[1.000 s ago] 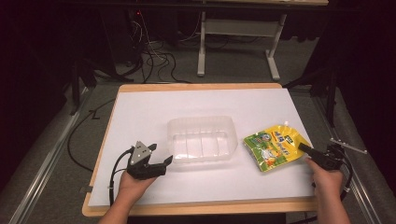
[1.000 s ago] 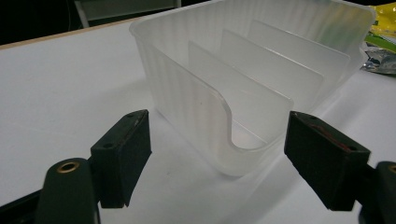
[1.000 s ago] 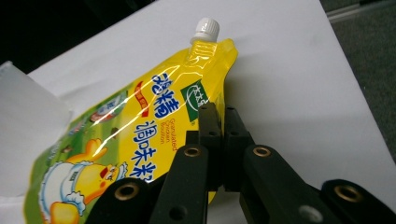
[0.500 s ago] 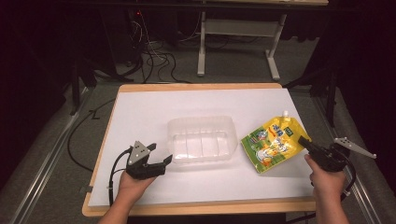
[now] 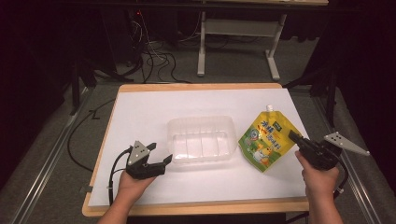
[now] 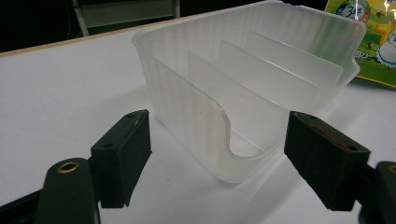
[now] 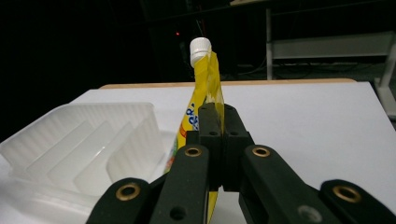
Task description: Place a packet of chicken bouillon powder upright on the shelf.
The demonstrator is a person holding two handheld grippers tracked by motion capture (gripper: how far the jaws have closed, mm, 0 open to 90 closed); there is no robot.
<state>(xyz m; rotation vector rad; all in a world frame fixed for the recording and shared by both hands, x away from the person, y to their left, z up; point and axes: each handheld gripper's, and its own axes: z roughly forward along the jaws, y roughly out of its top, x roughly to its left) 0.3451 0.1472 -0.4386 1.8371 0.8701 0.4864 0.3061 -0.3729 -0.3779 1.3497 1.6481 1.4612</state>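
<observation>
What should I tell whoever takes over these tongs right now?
Right tongs: shut on the edge of the yellow pouch, lifted edge-on, white cap away from the hand.
Left tongs: open, holding nothing, jaws either side of the near corner of the clear tray.
Tray sits mid-table with three dividers, nothing in its slots; pouch is just to its right.
Done: pouch gripped.
Left, probably: steady the tray and drop the pouch into a slot.

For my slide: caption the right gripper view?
Right tongs shut on yellow spouted pouch, beside clear divided tray.
</observation>
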